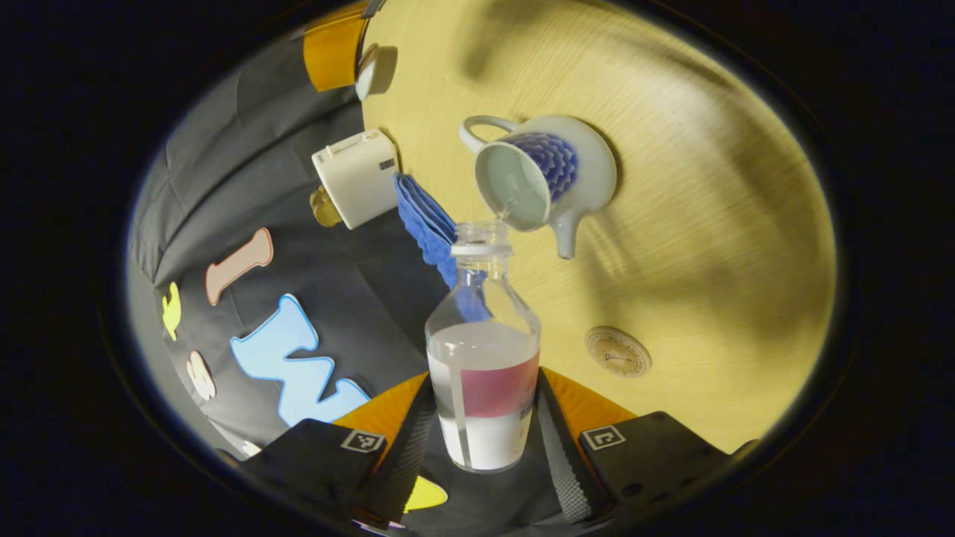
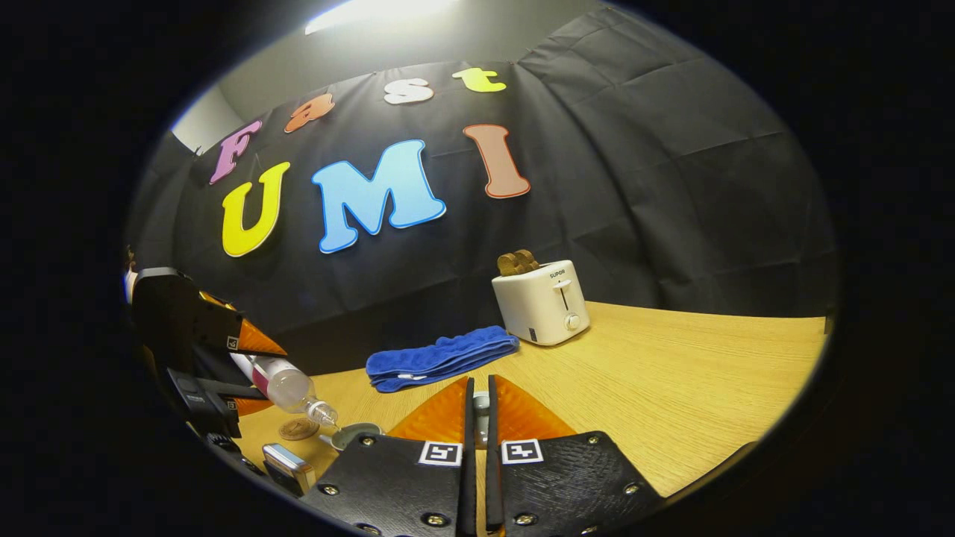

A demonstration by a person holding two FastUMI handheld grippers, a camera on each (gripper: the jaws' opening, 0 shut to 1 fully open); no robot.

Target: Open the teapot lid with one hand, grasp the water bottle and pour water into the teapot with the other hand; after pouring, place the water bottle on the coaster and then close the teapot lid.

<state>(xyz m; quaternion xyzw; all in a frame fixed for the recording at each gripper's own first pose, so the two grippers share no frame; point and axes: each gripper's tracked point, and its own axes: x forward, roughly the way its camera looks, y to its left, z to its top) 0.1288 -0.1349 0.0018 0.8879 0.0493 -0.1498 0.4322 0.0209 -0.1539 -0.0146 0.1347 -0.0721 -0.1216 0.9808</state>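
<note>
The water bottle (image 1: 483,358), clamped in the left hand-held gripper (image 1: 483,440), tips its mouth over the open teapot (image 1: 548,179) on the surface (image 1: 709,224). The coaster (image 1: 618,351) lies nearby. The right hand-held gripper (image 2: 477,406) is pinched on the teapot lid (image 2: 480,403).

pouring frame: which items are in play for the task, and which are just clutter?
In play:
- water bottle, tipped, in the left gripper
- teapot, lid off, water running in
- coaster, bare
- right gripper, jaws nearly closed on something small; probably the lid, hard to tell

Clutter:
- toaster
- blue towel
</note>
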